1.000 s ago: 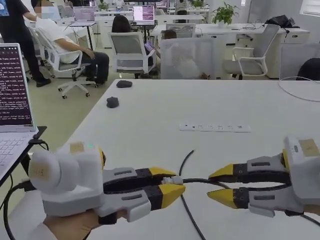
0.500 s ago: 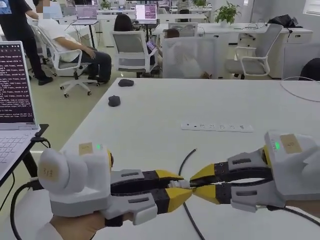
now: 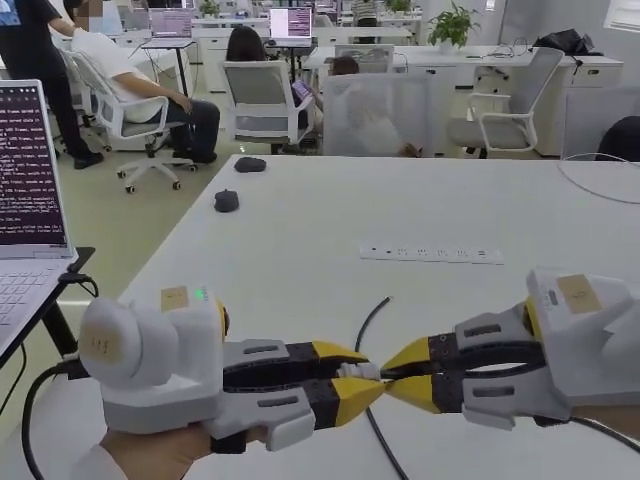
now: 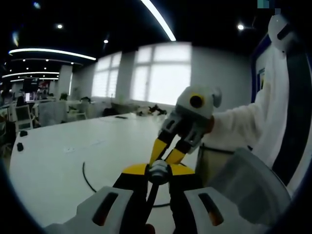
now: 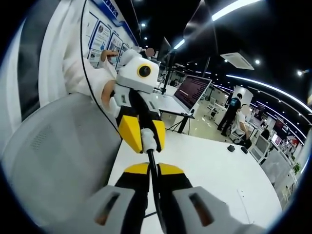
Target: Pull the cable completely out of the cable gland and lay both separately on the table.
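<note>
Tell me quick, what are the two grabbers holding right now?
The left gripper is closed on the cable gland.
The right gripper is closed on the cable.

Left gripper (image 3: 368, 373), right gripper (image 3: 390, 375): matt white plastic housings, black jaw bodies, smooth yellow plastic tips, 2 per gripper. Cable gland (image 3: 354, 371): pale grey, slight sheen, metal or plastic unclear. Cable (image 3: 366, 322): black, smooth matt jacket. Table (image 3: 480, 200): white, smooth, faint sheen. Power strip (image 3: 430, 254): white plastic, matt. Mouse (image 3: 225, 203): dark matt plastic.
</note>
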Demonstrator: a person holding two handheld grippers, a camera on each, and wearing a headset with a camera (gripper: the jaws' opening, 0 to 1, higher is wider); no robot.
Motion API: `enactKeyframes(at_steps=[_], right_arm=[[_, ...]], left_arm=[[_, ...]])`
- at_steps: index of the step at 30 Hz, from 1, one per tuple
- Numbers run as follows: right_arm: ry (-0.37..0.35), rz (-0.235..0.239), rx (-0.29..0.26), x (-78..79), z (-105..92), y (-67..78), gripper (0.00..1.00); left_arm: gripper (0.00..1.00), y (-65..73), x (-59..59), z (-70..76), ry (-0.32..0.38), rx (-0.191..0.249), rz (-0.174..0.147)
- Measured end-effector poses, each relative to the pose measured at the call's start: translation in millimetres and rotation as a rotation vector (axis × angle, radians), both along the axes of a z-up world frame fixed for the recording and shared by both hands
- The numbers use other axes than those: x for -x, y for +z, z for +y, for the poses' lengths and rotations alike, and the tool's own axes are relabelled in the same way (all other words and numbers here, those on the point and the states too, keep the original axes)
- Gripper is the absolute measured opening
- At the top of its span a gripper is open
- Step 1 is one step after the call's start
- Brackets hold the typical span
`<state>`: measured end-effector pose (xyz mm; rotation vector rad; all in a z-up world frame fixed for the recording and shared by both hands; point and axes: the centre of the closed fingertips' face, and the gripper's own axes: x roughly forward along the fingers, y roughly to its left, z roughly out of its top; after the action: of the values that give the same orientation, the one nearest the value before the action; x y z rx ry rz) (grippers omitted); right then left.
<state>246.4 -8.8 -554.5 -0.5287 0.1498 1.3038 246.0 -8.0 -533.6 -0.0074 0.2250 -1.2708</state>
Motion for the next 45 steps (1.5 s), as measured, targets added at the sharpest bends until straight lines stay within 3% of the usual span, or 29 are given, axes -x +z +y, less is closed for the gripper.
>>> enactKeyframes(at_steps=[7,16,30,35,39,45], right_arm=[[-0.002,0.001,0.022,0.2,-3.2,-5.2,0.04],[-0.085,0.011,0.046,-10.2,-37.1,-11.6,0.03],[-0.145,0.019,0.048,-12.6,-62.9,-19.2,0.03],[-0.171,0.033,0.05,-15.4,-71.0,-28.2,0.03],[-0.193,0.059,0.021,-20.1,-73.7,-33.8,0.03],[-0.191,0.104,0.047,-35.1,-63.4,-67.0,0.03]], left_arm=[[0.16,-1.2,-0.6,2.1,0.002,-0.008,-0.002],[0.16,6.7,-11.4,23.4,0.05,0.015,0.006],[0.16,7.3,-12.0,23.1,0.057,0.014,0.0],[0.16,5.6,-13.3,32.6,0.076,0.008,0.0],[0.16,5.8,-13.0,39.5,0.095,0.008,0.001],[0.16,6.8,-12.2,48.3,0.13,0.024,0.002]])
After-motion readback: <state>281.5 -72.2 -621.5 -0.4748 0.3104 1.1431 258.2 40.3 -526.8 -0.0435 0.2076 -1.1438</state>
